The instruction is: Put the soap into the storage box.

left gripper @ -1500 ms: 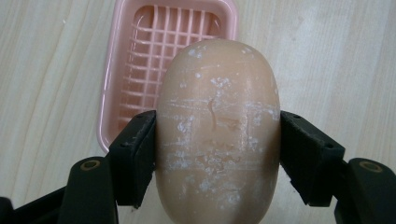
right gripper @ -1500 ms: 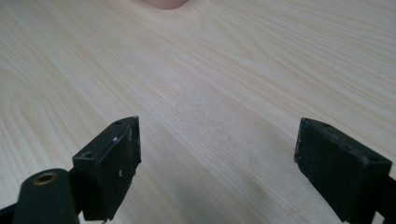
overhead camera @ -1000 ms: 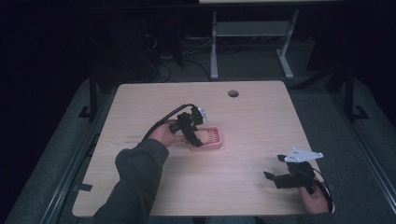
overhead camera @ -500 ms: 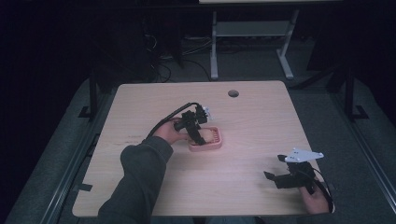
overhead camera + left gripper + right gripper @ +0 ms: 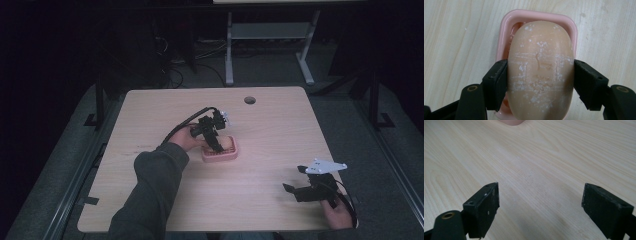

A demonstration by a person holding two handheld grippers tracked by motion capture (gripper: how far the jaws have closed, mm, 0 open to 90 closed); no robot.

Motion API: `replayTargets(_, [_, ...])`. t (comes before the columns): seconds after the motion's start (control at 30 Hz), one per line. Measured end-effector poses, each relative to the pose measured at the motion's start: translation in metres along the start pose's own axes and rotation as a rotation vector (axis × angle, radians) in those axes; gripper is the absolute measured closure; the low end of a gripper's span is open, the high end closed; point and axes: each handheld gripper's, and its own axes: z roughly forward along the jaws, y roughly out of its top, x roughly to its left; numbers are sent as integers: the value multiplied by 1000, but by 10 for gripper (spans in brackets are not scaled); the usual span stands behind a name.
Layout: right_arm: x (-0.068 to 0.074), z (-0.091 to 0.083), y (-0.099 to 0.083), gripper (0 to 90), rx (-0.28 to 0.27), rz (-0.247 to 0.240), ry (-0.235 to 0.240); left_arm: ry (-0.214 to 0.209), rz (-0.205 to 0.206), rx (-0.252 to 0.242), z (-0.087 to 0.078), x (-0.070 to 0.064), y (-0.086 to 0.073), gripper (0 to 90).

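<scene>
Soap bar (image 5: pixel 540 70) sits between the left gripper (image 5: pixel 540 82) jaws, both pads pressed against its long sides, pinching it. Pink soap dish (image 5: pixel 506 32) lies directly under and ahead of the jaws; bar looks in or just over the dish, contact underneath hidden. So grasp is done; whether this is a lift-out or a set-down I can't tell. Right gripper (image 5: pixel 540 205) is spread wide, holding nothing, over bare table (image 5: pixel 536 157), well apart from the dish.
</scene>
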Motion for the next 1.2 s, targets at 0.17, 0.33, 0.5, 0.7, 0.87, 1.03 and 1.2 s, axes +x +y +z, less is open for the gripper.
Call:
replayTargets(0.17, [0,0,0,141,1,-3,-1,-4,-6,6,4,1,0,322])
replayTargets(0.33, [0,0,0,141,0,0,1,-7,-9,5,7,3,1,321])
replayTargets(0.5, [0,0,0,141,0,0,2,-8,-13,9,10,3,1,322])
replayTargets(0.7, [0,0,0,141,4,-1,3,-7,-12,12,14,4,2,321])
replayTargets(0.87, [0,0,0,141,5,-1,5,-7,-13,12,15,5,2,322])
replayTargets(1.03, [0,0,0,141,5,-2,6,-5,-16,8,15,5,2,321])
replayTargets(1.2, [0,0,0,141,6,0,6,-6,-15,8,15,5,2,321])
